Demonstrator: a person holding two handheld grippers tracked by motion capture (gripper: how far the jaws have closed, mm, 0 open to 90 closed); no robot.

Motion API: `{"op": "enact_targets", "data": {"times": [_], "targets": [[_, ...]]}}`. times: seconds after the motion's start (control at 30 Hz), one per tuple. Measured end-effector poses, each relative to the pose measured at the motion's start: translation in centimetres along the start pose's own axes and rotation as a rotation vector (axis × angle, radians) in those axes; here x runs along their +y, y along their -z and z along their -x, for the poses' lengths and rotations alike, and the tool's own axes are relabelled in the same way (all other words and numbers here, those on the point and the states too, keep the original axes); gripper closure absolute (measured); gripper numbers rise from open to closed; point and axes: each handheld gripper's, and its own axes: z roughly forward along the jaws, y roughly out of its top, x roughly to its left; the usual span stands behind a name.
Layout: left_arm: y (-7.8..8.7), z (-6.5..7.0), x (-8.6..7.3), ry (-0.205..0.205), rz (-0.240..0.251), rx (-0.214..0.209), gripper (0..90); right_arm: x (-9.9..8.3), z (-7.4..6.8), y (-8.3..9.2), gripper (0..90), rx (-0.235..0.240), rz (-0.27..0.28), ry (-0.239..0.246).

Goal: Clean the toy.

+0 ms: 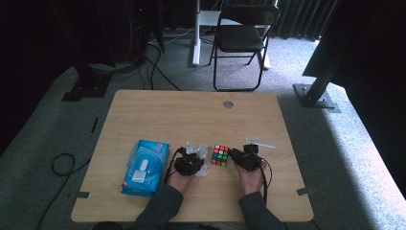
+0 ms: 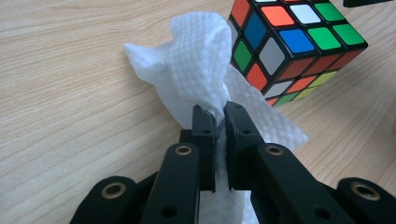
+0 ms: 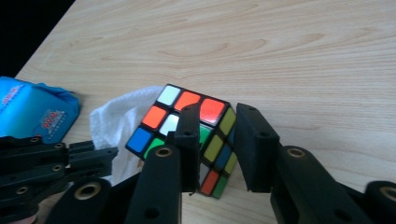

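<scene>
Rubik's cube [image 1: 220, 155] is sitting on the wooden tabletop [image 1: 191, 115] between our two tools, tilted up on one corner in the left gripper view, its orange, white, blue and green stickers facing the cameras. We are holding the left tool [image 2: 220, 112] with its jaws clamped together on a white wet wipe [image 2: 196, 70], which is bunching up above the pads and lying just beside the cube. We are keeping the right tool [image 3: 217, 144] at the cube's near corner, jaws a little apart, and we cannot tell whether the pads are pressing on it. Blue wipes packet [image 1: 146, 167] is lying to the left of our left hand [image 1: 182, 181]
</scene>
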Motion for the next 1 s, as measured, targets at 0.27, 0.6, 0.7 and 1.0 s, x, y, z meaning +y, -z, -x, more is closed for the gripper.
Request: {"op": "enact_targets", "data": {"times": [0.27, 0.6, 0.7, 1.0], "targets": [[0.1, -0.1, 0.1, 0.0, 0.001, 0.002, 83.8, -0.3, -0.4, -0.6, 69.8, 0.015, -0.02, 0.007], [0.3, -0.2, 0.3, -0.001, 0.007, 0.006, 83.9, -0.1, -0.6, -1.0, 68.0, 0.014, -0.027, 0.01], [0.3, -0.3, 0.4, 0.002, 0.01, 0.005, 83.8, -0.1, -0.6, -1.1, 67.0, 0.016, -0.027, 0.013], [0.5, -0.3, 0.6, -0.001, 0.019, 0.003, 83.9, -0.1, -1.0, -1.4, 69.9, 0.02, -0.045, 0.034]]}}
